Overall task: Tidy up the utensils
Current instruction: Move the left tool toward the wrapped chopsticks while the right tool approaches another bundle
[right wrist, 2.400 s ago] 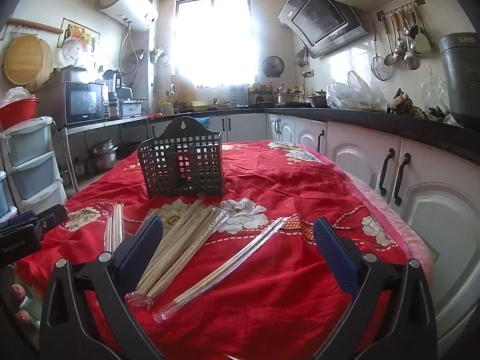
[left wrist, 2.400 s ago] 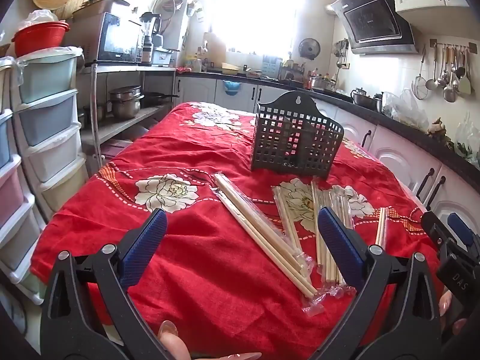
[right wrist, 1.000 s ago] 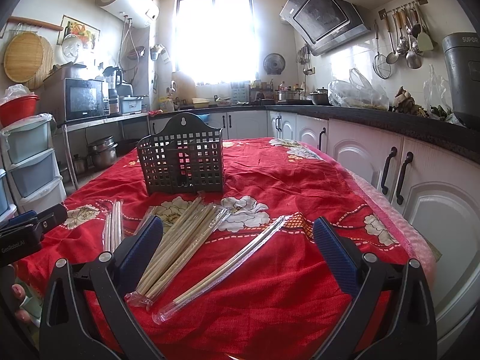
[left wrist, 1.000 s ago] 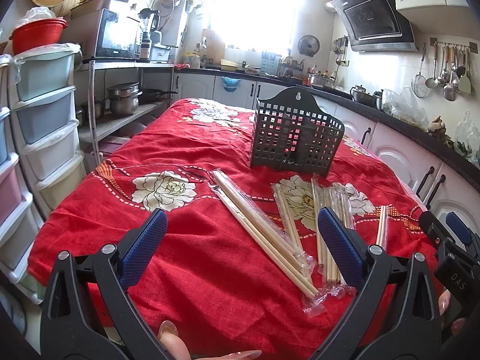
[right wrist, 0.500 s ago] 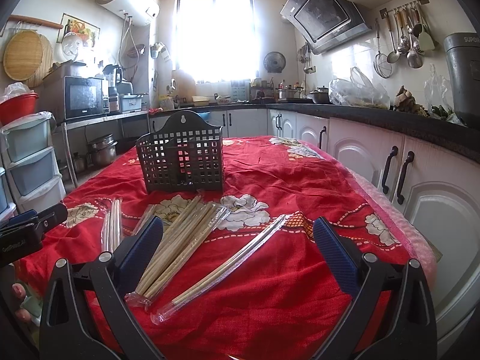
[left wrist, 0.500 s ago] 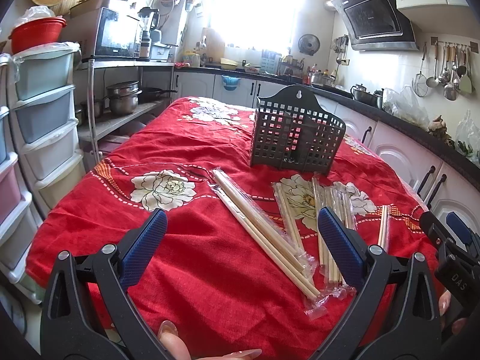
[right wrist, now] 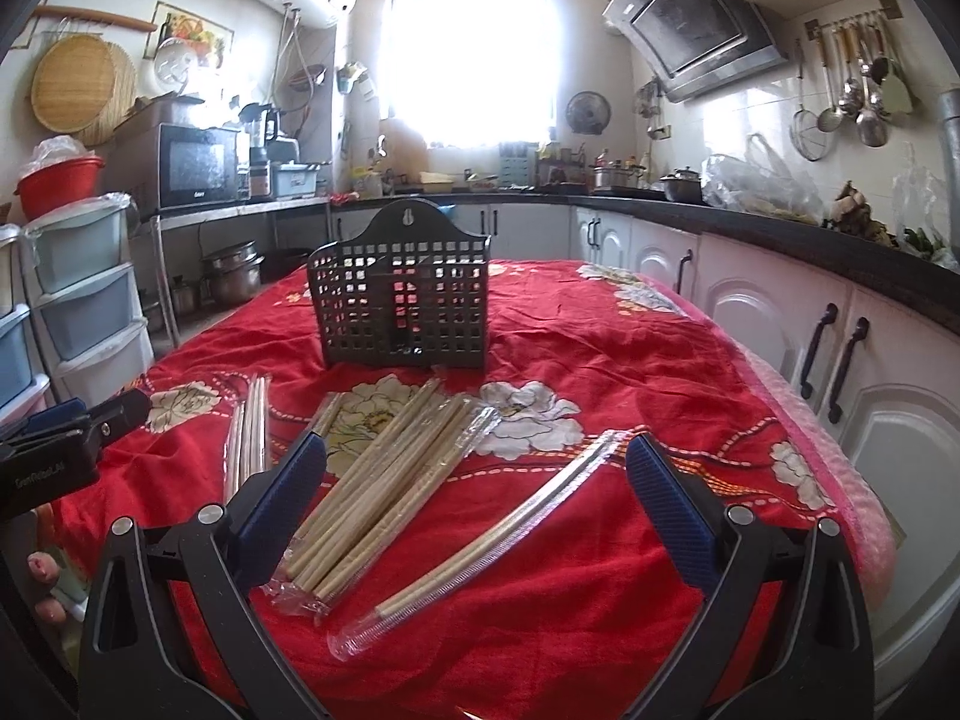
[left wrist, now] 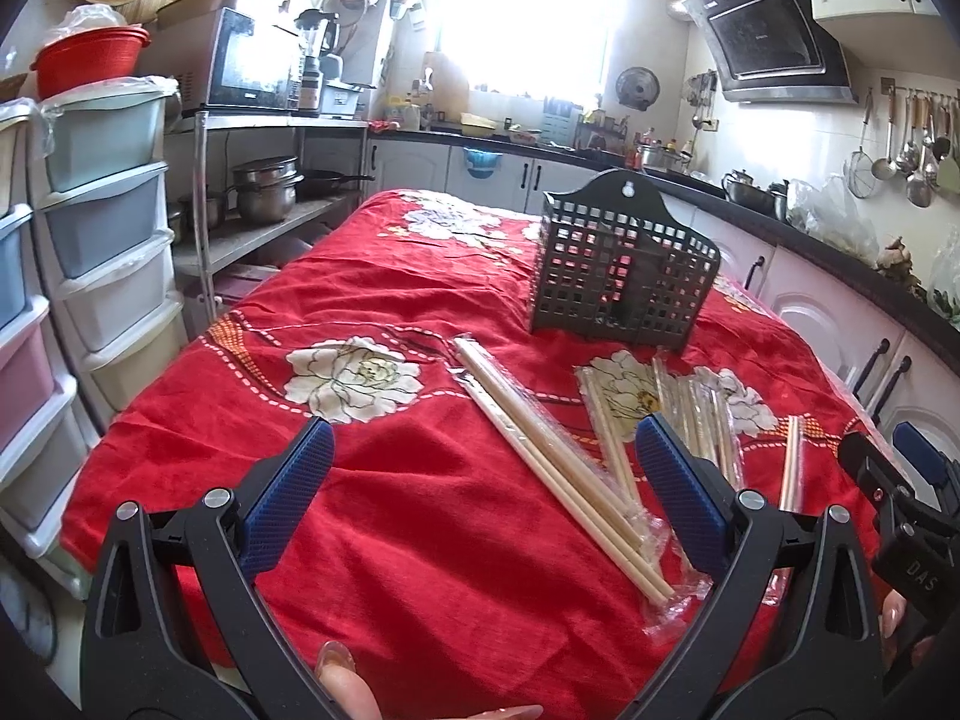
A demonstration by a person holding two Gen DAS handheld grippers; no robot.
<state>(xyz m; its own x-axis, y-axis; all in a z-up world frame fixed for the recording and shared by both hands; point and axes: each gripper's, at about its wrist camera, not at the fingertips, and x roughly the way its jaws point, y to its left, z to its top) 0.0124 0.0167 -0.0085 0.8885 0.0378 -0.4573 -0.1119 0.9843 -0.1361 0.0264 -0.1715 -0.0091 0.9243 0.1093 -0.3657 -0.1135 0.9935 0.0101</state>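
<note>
1. Both claws hang released and empty at the near table edge — left gripper (left wrist: 483, 495), right gripper (right wrist: 477, 489).
2. Just beyond lie the wrapped chopstick packs on the red floral cloth (right wrist: 600, 594): four groups, as far as I can count — a slim sleeve (right wrist: 480, 546), a thick bundle (right wrist: 384, 483), and two packs farther left (right wrist: 249, 438).
3. They look light and stiff, with slippery film — best pinched mid-length.
4. Farthest stands one upright black lattice caddy (right wrist: 399, 306), apparently empty.
</note>
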